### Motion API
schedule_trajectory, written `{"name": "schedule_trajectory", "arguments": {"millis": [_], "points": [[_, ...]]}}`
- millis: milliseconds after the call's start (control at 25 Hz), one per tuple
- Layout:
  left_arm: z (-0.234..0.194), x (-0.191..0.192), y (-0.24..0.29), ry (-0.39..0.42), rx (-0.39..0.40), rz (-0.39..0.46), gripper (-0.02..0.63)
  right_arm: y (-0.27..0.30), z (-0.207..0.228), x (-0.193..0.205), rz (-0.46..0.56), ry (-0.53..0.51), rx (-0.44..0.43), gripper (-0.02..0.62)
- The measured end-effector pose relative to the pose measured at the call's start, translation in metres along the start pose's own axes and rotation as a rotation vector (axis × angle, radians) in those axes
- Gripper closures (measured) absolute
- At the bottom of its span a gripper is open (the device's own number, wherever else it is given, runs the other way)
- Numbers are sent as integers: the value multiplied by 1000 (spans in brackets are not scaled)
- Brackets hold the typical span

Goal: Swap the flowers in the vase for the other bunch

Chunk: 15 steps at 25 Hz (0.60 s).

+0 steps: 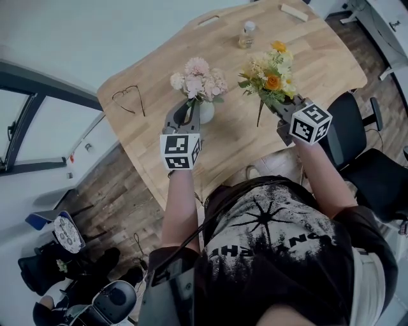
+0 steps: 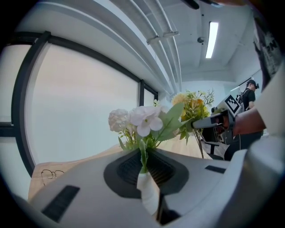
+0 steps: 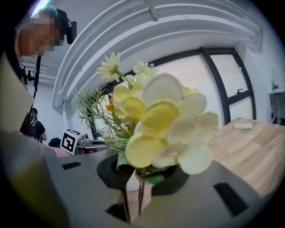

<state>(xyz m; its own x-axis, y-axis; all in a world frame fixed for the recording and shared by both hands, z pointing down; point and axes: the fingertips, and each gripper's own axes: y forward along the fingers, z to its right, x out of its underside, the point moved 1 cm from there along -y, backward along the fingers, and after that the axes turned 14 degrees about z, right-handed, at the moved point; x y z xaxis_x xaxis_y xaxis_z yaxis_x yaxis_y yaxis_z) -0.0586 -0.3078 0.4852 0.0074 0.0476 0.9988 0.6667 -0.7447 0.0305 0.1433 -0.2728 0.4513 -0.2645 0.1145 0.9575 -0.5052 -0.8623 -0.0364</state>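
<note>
Head view only: light wood table [image 1: 319, 60] w/ wavy edge; wire glasses [image 1: 129, 99] at far left; small clear bottle [image 1: 247, 35] & pale flat block [image 1: 294, 12] at far side; black office chair [image 1: 357, 127] at right. White rounded vase [image 1: 206, 113] stands mid-table and holds pink bunch [image 1: 199, 77], petals matte & ruffled. Only left gripper view shows left gripper [image 1: 188, 109] closed on a green stem just above vase mouth. Right gripper view: right gripper [image 1: 275, 106] clamped on thin dark stems of yellow bunch [image 1: 271, 73], wood visible thru gap. That bunch is right of vase, not touching it, stem ends hanging free.
</note>
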Motion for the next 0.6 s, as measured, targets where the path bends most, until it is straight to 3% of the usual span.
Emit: {"name": "schedule_trajectory", "arguments": {"millis": [600], "points": [[-5,-90,-10,31,-50,175,575,1,-17,-24,46,-51,-62,508]]}}
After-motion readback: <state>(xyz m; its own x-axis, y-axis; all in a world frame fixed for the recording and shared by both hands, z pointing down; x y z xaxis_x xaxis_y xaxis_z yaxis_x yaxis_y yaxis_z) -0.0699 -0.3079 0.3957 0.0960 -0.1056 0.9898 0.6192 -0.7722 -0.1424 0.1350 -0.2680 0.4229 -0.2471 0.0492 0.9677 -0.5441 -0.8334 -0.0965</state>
